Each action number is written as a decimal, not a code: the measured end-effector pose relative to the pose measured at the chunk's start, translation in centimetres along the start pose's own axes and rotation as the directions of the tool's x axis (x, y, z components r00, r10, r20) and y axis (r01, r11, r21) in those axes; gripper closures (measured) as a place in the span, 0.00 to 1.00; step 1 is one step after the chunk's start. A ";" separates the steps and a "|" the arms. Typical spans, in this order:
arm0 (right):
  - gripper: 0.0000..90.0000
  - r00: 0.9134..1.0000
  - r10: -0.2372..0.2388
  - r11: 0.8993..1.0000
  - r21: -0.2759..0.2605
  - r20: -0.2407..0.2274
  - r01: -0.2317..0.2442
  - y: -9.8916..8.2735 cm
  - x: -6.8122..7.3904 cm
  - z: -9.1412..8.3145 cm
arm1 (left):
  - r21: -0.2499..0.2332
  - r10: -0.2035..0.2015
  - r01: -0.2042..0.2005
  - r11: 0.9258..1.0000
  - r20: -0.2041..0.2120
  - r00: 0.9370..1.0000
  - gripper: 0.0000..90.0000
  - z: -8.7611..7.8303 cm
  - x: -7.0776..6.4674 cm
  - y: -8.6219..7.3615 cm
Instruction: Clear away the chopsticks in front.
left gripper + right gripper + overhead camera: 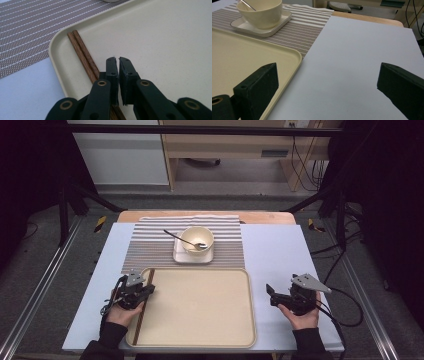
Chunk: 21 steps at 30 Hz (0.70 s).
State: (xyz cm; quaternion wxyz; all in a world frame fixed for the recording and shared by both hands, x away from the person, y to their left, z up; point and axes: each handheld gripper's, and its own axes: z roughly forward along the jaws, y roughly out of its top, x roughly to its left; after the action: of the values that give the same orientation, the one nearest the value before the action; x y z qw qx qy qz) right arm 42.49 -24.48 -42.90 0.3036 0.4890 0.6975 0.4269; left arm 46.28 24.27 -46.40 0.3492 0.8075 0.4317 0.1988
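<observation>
We find the left gripper (145, 289) at the left edge of the beige tray (200, 340), held in the person's left hand (121, 312). In the left gripper view its jaws stand almost together, with only a narrow slit between the pads, and nothing lies between them. The pair of brown wooden chopsticks (83, 53) lies side by side just inside the tray's left rim, running along that rim; the jaws sit just beside them and over their near part, and we cannot tell whether any part of the gripper touches the wood.

We find the right gripper (272, 294) to the right of the tray, over the pale blue mat (280, 250), held in the right hand (302, 316). In the right gripper view its jaws stand wide apart and hold nothing; the left jaw hangs over the tray's right rim, the right jaw over the bare mat.

Beyond the tray, a cream bowl (197, 239) with a metal spoon (181, 239) in it stands on a square white plate (194, 255), which rests on the striped placemat (150, 245).
</observation>
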 end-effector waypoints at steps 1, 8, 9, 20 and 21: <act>0.04 1.000 0.002 1.000 -0.001 0.000 -0.002 0.0 0.0 0.0 | -0.011 -0.003 0.003 1.000 0.003 1.000 0.95 -0.2 0.0 0.1; 0.04 1.000 0.012 1.000 -0.010 -0.001 -0.012 0.1 -0.1 -0.1 | -0.080 -0.005 0.007 0.997 0.030 1.000 0.88 -1.5 -0.2 1.0; 0.04 1.000 0.013 1.000 -0.010 -0.002 -0.013 0.1 -0.1 -0.1 | -0.095 -0.012 0.015 0.995 0.030 0.999 0.86 -1.8 -0.2 1.2; 0.05 1.000 0.022 1.000 -0.019 -0.001 -0.022 0.2 -0.2 -0.3 | -0.183 -0.060 0.055 0.982 -0.021 0.998 0.49 -3.0 0.4 2.5; 0.05 1.000 0.024 1.000 -0.019 -0.002 -0.024 0.2 -0.2 -0.2 | -0.183 -0.060 0.055 0.982 -0.021 0.998 0.46 -3.1 0.4 2.6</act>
State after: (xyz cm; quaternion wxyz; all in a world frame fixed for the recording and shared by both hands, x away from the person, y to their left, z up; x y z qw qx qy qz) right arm 42.43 -24.69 -42.60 0.3025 0.4940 0.6878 0.4375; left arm 46.04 24.78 -42.37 0.4213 0.7567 0.4395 0.2380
